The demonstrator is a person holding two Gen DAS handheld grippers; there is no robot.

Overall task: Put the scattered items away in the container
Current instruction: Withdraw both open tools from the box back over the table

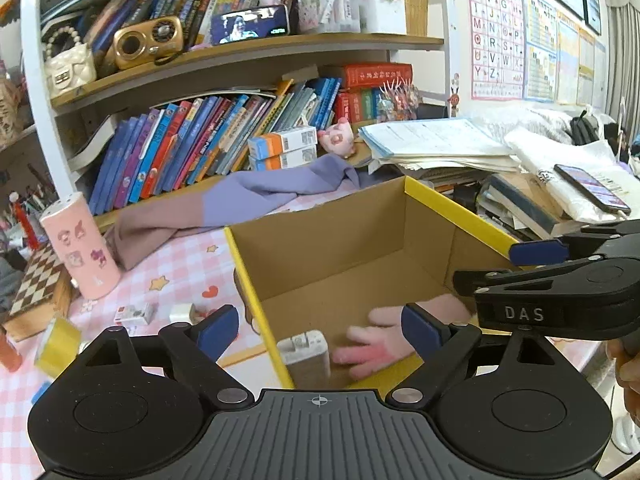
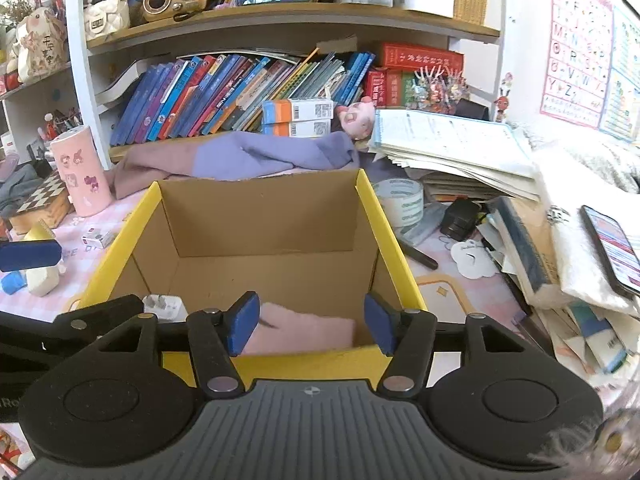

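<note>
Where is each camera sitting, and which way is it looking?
Left wrist: on the left gripper, open, looking forward and down into the cardboard box from its left corner; the right gripper crosses at right.
Right wrist: on the right gripper, open, at the box's near wall, facing the bookshelf; a left finger shows at left.
Shared: box, pink glove, white charger, bookshelf, pink cup.
</note>
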